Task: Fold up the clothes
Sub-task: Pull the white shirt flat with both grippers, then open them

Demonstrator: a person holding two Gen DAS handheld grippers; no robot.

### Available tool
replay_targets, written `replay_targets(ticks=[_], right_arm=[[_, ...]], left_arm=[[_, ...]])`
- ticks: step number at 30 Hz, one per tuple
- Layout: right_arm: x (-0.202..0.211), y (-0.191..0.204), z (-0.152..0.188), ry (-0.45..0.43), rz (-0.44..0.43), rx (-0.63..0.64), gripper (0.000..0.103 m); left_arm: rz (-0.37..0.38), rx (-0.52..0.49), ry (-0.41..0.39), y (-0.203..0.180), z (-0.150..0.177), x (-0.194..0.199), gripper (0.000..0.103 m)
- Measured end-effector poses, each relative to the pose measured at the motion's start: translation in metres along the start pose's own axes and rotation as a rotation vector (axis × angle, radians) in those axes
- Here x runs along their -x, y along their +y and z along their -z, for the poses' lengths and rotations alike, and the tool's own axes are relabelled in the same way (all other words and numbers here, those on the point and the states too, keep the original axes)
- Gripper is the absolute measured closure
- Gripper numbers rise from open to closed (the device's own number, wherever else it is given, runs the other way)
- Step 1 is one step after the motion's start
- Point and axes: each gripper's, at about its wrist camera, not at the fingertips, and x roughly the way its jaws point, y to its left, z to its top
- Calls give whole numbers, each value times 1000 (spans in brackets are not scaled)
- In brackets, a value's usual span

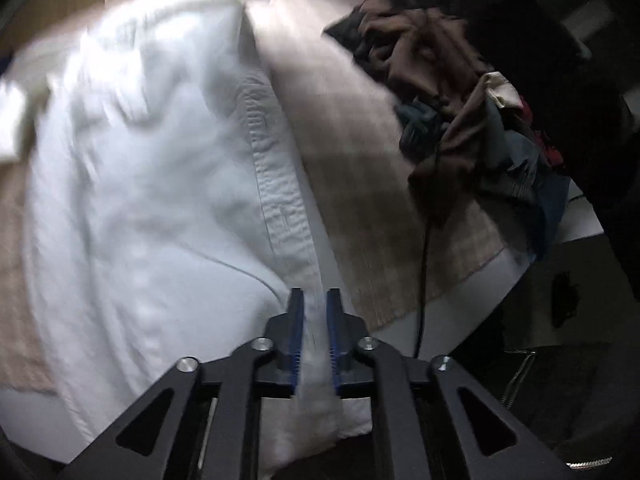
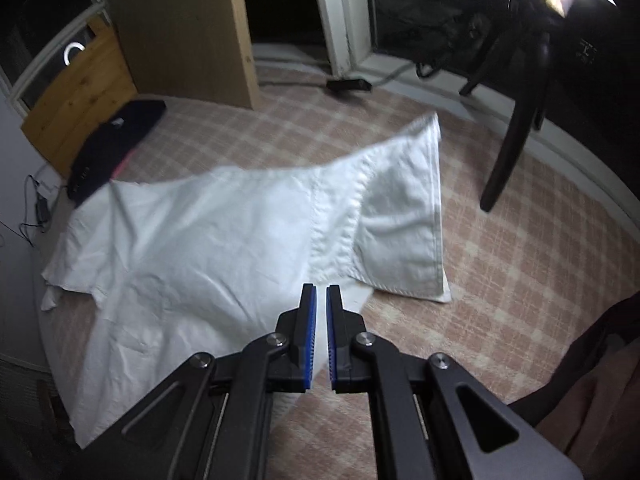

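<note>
Left gripper [image 1: 316, 300] fingers clamped on white shirt [image 1: 160, 160] hem; dark clothes pile [image 1: 460, 100] visible there only. Right gripper [image 2: 321, 294] fingers together, empty; folded dark garment [image 2: 116, 144] visible there only.

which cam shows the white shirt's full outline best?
Right wrist view: the white shirt lies whole on the checked cloth, sleeve visible. Left wrist view shows only a blurred close-up with fabric between the left gripper fingers.
</note>
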Motion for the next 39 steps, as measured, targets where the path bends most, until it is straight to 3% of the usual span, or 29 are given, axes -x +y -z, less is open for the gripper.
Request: replay_targets(ticks=[2, 4, 6, 7, 8, 10, 13, 20, 22, 26, 30, 33, 36, 38, 39], right_arm=[[-7, -4, 7, 19, 16, -4, 98], [-5, -7, 15, 25, -21, -16, 97], [1, -4, 23, 29, -64, -16, 94], [3, -1, 27, 40, -87, -16, 87], [4, 1, 31, 45, -105, -12, 81], [7, 2, 35, 36, -122, -15, 78], [3, -10, 31, 37, -157, -86, 74], [-12, -33, 17, 22, -263, -212, 70], [-14, -37, 6, -18, -245, -248, 70], [-16, -45, -12, -65, -84, -250, 68], [-21, -49, -19, -79, -94, -263, 58], [-17, -55, -17, -96, 5, -262, 57], [4, -66, -11, -199, -28, -259, 52], [1, -65, -15, -183, -35, -217, 36], [-3, -63, -18, -164, -35, -192, 36]], left_arm=[[18, 23, -52, 7, 9, 28, 82], [-55, 28, -118, 15, 19, 60, 64], [-155, 30, -165, 23, 30, 86, 63], [-193, 36, -169, 29, 35, 93, 63], [-218, 47, -159, 36, 40, 96, 63], [-256, 75, -128, 48, 46, 96, 63], [-259, 81, -105, 45, 44, 82, 63], [-214, -47, -72, 9, 36, 53, 63], [-213, -61, -53, 7, 35, 44, 63], [-217, -13, -17, 23, 37, 33, 63], [-213, 9, -20, 27, 41, 36, 63], [-212, 16, -17, 28, 43, 37, 63], [-211, 20, -15, 28, 44, 38, 63], [-212, 22, -13, 29, 43, 36, 63], [-212, 23, -11, 29, 43, 35, 63]])
